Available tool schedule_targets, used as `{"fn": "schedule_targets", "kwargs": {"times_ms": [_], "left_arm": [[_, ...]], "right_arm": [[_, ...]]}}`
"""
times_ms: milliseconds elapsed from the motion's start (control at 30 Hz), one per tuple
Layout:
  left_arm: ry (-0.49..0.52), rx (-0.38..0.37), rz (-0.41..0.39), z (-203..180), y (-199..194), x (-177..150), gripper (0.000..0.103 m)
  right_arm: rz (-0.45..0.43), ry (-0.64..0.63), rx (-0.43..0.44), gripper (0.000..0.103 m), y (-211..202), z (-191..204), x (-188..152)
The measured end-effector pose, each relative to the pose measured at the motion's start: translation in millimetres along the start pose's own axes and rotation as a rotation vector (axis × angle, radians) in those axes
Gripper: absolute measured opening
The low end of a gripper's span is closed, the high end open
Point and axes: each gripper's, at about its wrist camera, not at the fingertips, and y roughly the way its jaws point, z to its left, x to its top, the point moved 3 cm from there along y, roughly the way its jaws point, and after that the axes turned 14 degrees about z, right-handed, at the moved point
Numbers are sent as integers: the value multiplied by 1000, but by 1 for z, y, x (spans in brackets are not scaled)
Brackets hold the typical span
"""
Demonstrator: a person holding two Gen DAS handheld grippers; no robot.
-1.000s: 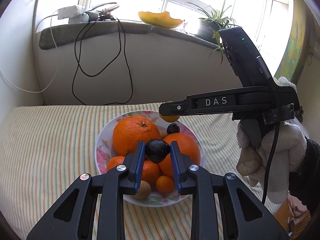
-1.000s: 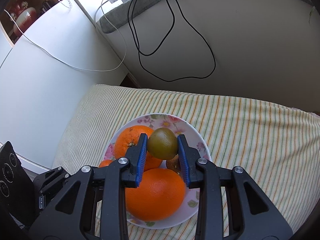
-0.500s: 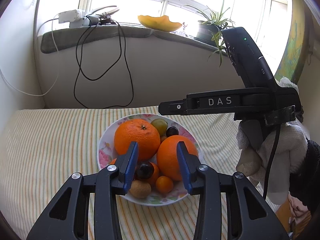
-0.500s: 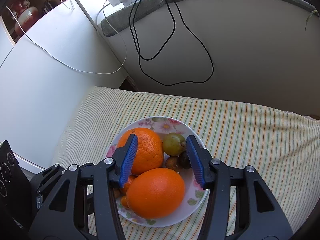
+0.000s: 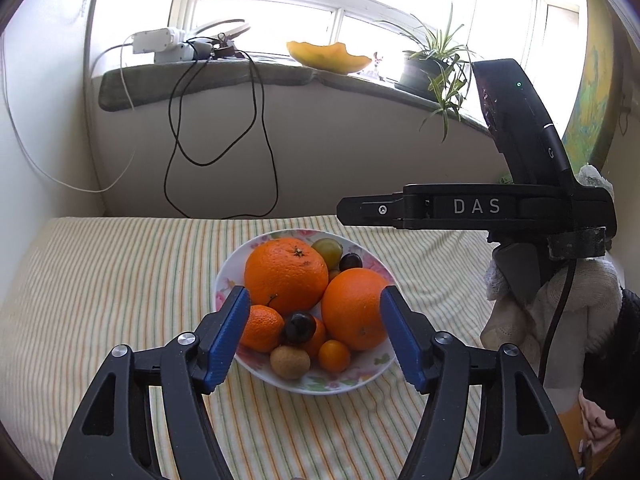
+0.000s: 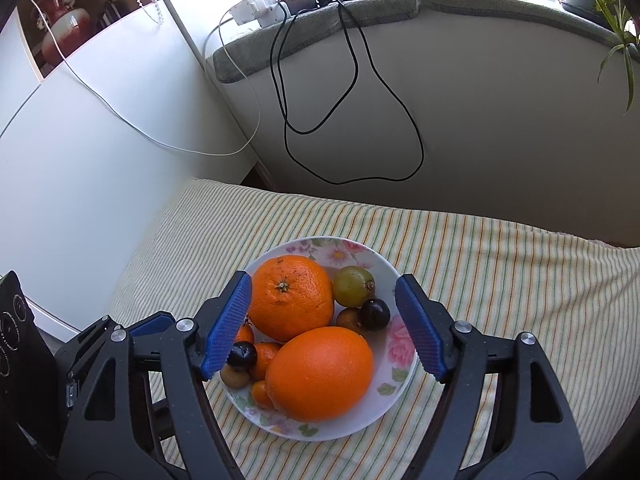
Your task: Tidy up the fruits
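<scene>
A flowered white plate [image 5: 228, 280] [image 6: 400, 364] on the striped cloth holds two big oranges [image 5: 286, 276] [image 6: 320, 372], small oranges, a green fruit [image 5: 328, 251] [image 6: 354, 286], dark plums [image 5: 299, 327] [image 6: 375, 314] and small brown fruits. My left gripper [image 5: 316, 338] is open and empty, above the plate's near side. My right gripper [image 6: 324, 330] is open and empty, above the plate. In the left wrist view the right gripper's body [image 5: 476, 210] hangs over the plate's right side.
The striped cloth [image 5: 104, 280] covers the table. Behind it a wall rises to a windowsill with a power strip [image 5: 160, 42], hanging black cables [image 5: 224, 128], a yellow dish [image 5: 328, 56] and a potted plant [image 5: 436, 64]. A white cabinet [image 6: 80, 152] stands at the left.
Both grippers have opened wide and pulled back. The left one let go of a dark plum and the right one let go of the green fruit; both fruits now lie on the plate.
</scene>
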Motion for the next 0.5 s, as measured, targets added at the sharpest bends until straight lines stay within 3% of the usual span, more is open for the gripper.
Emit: {"fn": "schedule_targets", "kwargs": {"times_ms": [133, 500], "left_arm": [[-3, 12, -10, 0, -8, -4, 71], [-7, 36, -44, 0, -31, -16, 75]], "right_arm": [[-24, -3, -7, 82, -9, 4, -5], [-116, -44, -78, 83, -38, 16, -34]]}}
